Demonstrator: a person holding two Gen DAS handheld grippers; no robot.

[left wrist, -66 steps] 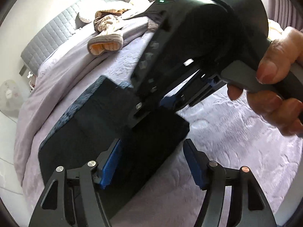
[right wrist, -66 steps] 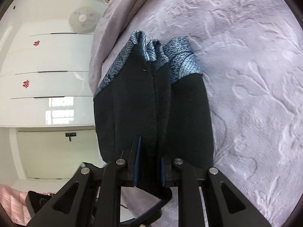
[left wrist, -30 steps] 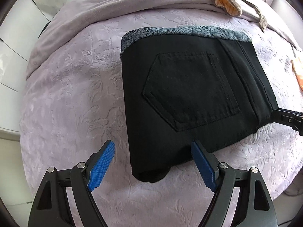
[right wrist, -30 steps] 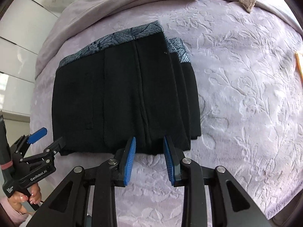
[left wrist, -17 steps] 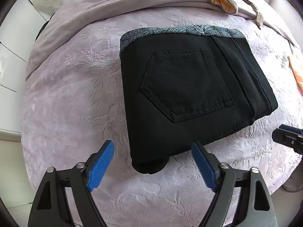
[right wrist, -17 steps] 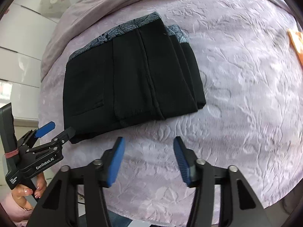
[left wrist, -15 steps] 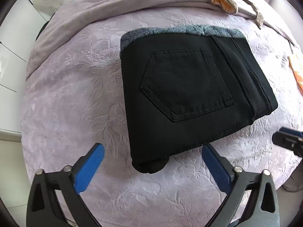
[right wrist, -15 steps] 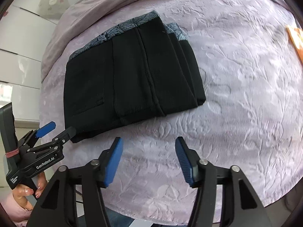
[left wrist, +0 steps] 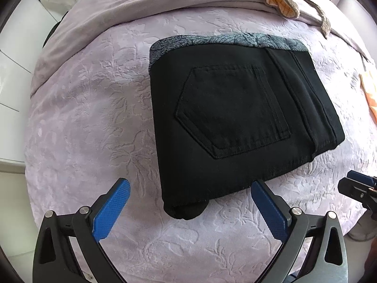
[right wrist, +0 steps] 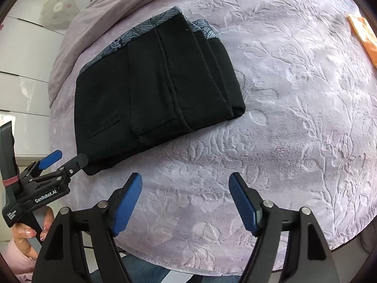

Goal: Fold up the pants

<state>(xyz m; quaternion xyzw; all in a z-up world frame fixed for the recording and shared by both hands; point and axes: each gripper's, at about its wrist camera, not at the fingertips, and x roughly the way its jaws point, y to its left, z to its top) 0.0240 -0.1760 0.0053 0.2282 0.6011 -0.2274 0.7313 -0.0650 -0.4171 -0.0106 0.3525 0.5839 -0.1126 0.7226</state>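
The black pants point(left wrist: 238, 122) lie folded into a thick rectangle on the lilac bedspread point(left wrist: 89, 118), back pocket up, with a grey-blue patterned band along the far edge. My left gripper point(left wrist: 188, 188) hangs wide open over the near left corner of the stack, touching nothing. In the right wrist view the same pants point(right wrist: 155, 87) lie up and to the left. My right gripper point(right wrist: 185, 184) is over bare bedspread point(right wrist: 294, 108) in front of them, its jaws still opening and nothing between them. The left gripper point(right wrist: 68, 160) shows at the stack's corner, held by a hand point(right wrist: 26, 233).
A plain lilac blanket point(left wrist: 165, 2) is bunched at the back, with a beige and orange garment point(left wrist: 282, 2) on it. An orange cloth point(right wrist: 364, 40) lies at the right edge of the bed. White cupboards point(right wrist: 21, 54) and a fan point(right wrist: 57, 6) stand beyond the left side.
My right gripper let go of the stack's near edge, opened and drew back from it. My left gripper's jaws spread wider and stayed in place. The pants did not move.
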